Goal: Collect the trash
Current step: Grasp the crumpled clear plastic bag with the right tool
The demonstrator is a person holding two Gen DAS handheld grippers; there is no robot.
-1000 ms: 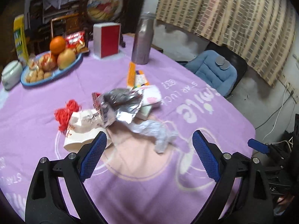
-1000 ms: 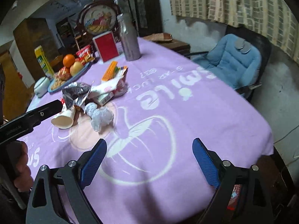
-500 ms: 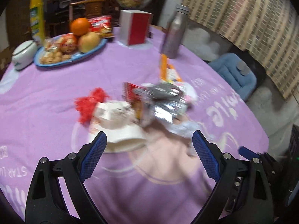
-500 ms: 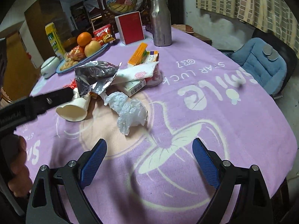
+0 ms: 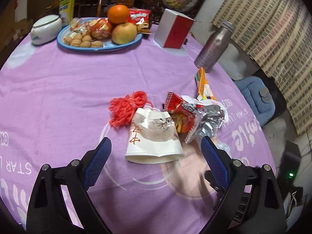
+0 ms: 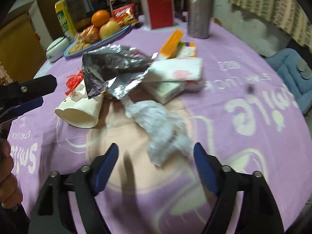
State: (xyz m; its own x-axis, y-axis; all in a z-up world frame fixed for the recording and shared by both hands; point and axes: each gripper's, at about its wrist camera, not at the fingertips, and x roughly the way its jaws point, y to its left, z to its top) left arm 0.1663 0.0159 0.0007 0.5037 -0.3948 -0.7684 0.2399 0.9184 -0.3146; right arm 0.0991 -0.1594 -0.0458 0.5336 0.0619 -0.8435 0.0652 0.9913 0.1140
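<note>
On the purple tablecloth (image 5: pixel 58 81) lies a trash pile: crushed paper cup (image 5: pixel 154 138) on its side, foil wrapper (image 5: pixel 206 120) touching it, crumpled tissue (image 6: pixel 161 128) nearer. Left gripper (image 5: pixel 156 156) spread wide before the cup, empty. Right gripper (image 6: pixel 156 159) closing, pads flanking the tissue's near end without pressing it.

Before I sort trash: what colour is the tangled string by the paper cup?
Red string, clearest in the left wrist view.
</note>
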